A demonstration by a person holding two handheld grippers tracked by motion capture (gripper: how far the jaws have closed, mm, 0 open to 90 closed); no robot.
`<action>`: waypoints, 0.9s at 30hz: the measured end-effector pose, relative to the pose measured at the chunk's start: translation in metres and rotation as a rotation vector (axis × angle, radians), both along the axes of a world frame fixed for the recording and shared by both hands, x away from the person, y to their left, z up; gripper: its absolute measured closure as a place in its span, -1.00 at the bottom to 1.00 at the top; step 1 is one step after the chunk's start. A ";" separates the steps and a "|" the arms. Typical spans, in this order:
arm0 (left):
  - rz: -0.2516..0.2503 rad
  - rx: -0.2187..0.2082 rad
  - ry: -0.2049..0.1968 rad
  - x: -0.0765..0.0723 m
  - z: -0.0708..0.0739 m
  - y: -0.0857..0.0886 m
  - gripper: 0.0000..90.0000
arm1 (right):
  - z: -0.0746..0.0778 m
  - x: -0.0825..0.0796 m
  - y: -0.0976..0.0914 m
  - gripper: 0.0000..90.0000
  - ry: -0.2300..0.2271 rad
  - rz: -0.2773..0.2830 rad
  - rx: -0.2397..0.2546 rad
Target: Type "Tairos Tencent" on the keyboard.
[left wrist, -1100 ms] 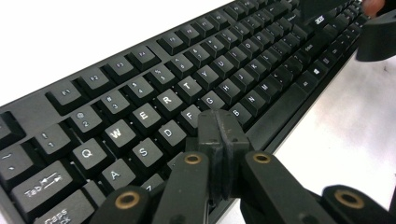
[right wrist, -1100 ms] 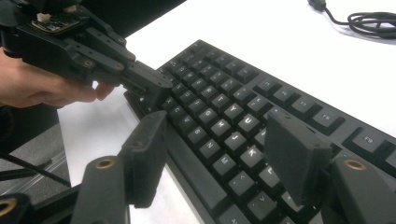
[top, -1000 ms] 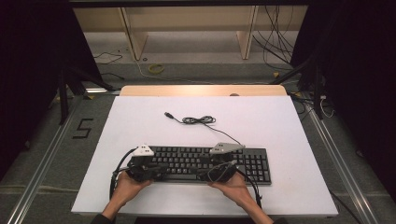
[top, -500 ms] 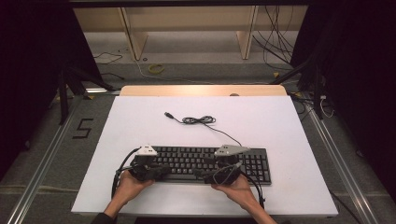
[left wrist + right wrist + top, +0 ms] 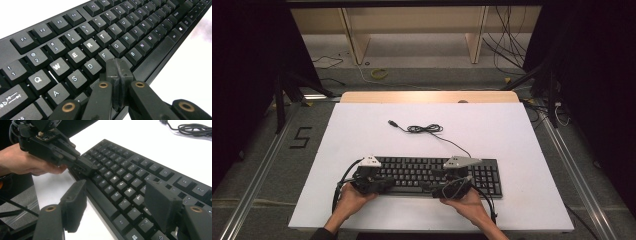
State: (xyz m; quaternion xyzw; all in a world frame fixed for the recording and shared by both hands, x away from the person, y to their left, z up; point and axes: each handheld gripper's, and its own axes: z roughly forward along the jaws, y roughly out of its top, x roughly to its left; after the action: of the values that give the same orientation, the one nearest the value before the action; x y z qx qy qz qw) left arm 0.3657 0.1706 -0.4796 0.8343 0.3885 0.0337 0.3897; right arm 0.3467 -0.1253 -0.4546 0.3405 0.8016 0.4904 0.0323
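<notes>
The left gripper (image 5: pixel 117 75) had its jaws clenched together with nothing between them, the joined tips poised low over the black keyboard (image 5: pixel 107 35) around the F and V keys; whether they pressed a key could not be told. The right gripper (image 5: pixel 120 207) stood with its jaws spread wide and released, having just been opening, one jaw over the white desk (image 5: pixel 140 135) off the keyboard's (image 5: pixel 125 175) near edge and the other above the keys near the bottom row, with nothing gripped between them.

The high view showed the single keyboard (image 5: pixel 484 175) lying flat toward the near edge of the desk (image 5: pixel 522 135), parallel to it, with the left gripper (image 5: pixel 372 182) at its left end and the right gripper (image 5: pixel 452 187) right of its middle, each carried by one hand. It also showed the keyboard's cable (image 5: pixel 424 129), partly coiled on the desk behind it with the plug end lying free. The left gripper view gave legible key legends. The right gripper view showed the left gripper (image 5: pixel 88 166) from the side, its closed tips low over the keyboard's left end, and the left hand (image 5: pixel 22 160) behind it.

In count: one keyboard, one cable, two grippers, two hands.
</notes>
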 end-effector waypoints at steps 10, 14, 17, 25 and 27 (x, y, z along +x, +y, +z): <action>0.004 0.002 -0.016 -0.001 0.002 0.000 0.98 | -0.001 -0.001 -0.002 -0.21 0.001 -0.003 0.000; 0.009 -0.020 -0.026 -0.002 0.005 0.001 0.91 | -0.001 -0.001 -0.001 -0.21 -0.003 0.001 0.001; 0.006 -0.029 -0.029 -0.003 0.008 0.002 0.85 | -0.001 -0.002 0.000 -0.21 0.001 0.003 0.000; 0.036 -0.086 -0.041 -0.002 0.014 0.009 0.58 | -0.002 -0.002 0.001 -0.22 0.001 0.008 -0.003; 0.043 -0.094 -0.045 -0.002 0.015 0.011 0.53 | -0.003 -0.002 0.002 -0.22 0.001 0.008 -0.002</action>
State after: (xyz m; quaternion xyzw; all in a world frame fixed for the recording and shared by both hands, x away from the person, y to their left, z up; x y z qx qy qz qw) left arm 0.3637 0.1813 -0.4646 0.8056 0.3988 0.0425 0.4361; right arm 0.3443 -0.1234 -0.4571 0.3376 0.8034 0.4896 0.0300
